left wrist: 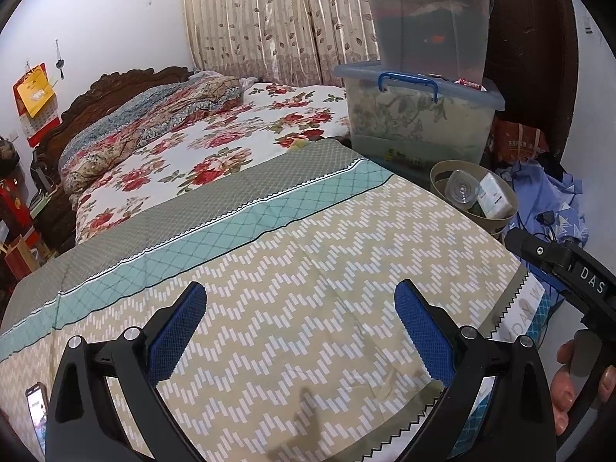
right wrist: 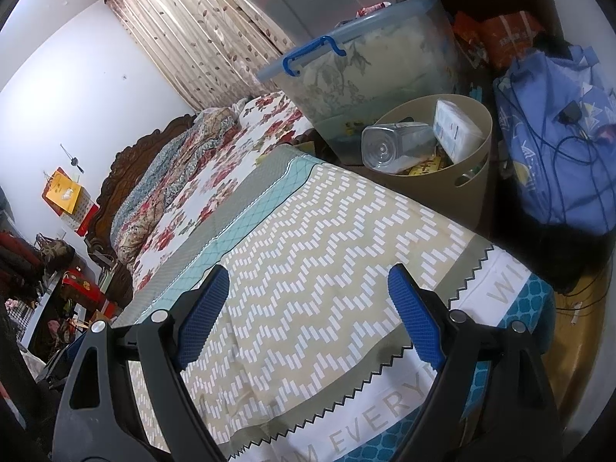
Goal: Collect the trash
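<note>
A tan round bin [right wrist: 467,171] stands beside the bed's far corner, and it also shows in the left wrist view as the bin [left wrist: 437,177]. Inside it lie a clear plastic bottle [right wrist: 396,146] on its side and a white carton [right wrist: 456,127]; in the left wrist view the bottle [left wrist: 460,188] and carton [left wrist: 496,196] sit the same way. My left gripper [left wrist: 300,300] hangs open over the zigzag-patterned bedspread [left wrist: 308,308], nothing between its blue pads. My right gripper [right wrist: 308,285] is open too, above the bedspread [right wrist: 308,269] near its edge. The right gripper's body [left wrist: 569,269] shows at the left view's right edge.
Two stacked plastic storage boxes [right wrist: 365,65] stand behind the bin. A blue cloth bundle [right wrist: 558,146] with a cable lies right of it. A floral quilt [left wrist: 215,142] covers the far half of the bed, with a carved headboard [left wrist: 115,88] and curtains [left wrist: 277,19]. A phone [left wrist: 36,412] lies at the lower left.
</note>
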{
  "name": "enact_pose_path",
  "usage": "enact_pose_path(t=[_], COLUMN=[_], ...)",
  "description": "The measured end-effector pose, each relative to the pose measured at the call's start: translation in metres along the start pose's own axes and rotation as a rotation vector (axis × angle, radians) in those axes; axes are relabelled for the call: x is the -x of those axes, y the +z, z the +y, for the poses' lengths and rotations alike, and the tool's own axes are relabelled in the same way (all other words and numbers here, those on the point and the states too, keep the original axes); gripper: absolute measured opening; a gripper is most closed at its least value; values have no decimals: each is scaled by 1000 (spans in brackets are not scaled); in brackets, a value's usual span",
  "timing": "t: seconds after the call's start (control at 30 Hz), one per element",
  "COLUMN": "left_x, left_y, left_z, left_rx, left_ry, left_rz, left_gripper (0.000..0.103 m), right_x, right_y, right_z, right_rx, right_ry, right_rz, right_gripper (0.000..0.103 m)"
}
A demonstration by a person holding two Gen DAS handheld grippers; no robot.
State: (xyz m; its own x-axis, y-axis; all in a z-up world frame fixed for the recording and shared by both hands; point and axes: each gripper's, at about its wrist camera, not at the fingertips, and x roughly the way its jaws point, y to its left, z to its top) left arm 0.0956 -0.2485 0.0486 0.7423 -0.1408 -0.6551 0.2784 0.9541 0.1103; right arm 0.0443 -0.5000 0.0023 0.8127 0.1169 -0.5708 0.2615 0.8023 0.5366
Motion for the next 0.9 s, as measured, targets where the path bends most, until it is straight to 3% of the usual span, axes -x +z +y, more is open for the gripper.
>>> enact_pose_path(t=[0.9], left_x=[4], left_y=[-2], left_z=[-2], left_rx=[-10], left_ry=[43], left_rz=[8], left_gripper=[94], right_x=[2], right_y=[-2], right_z=[-3], right_rx=[-8], right_ry=[0], right_rz=[-11], right_gripper=[84])
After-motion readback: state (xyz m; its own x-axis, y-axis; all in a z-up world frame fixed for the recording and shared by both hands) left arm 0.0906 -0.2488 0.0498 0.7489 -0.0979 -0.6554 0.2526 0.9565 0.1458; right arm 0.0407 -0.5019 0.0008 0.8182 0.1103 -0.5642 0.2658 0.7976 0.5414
